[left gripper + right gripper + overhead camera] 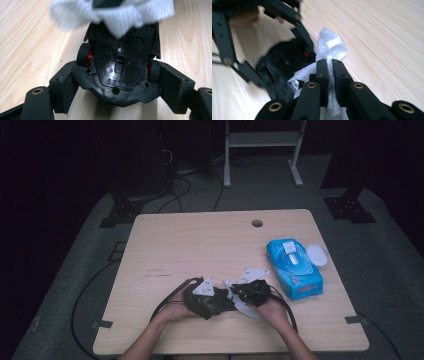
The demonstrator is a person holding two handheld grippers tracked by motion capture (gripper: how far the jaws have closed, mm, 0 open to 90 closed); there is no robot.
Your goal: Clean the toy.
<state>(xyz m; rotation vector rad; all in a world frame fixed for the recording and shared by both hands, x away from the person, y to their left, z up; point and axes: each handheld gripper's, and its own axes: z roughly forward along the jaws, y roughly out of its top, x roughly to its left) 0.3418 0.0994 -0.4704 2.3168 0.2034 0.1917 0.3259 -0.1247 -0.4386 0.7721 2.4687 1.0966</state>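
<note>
A: The left gripper (117, 100) had its jaws clamped on the toy car (120, 70), belly up above the table (200, 245). The right gripper (327, 65) pinched the white wipe (329, 46) against it.

B: Risky?

A: Probably. Hard rubbing could twist the car loose, since only its wheels were pinched, or snag the wipe.

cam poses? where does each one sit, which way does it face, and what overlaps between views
High view: above the person's side, looking forward and down on the table; forearms, left gripper, right gripper show.
Left gripper view: along its jaws, clamped on an upturned black toy car.
Right gripper view: along shut jaws pinching a white wipe.
Shared: car and wipe.
</note>
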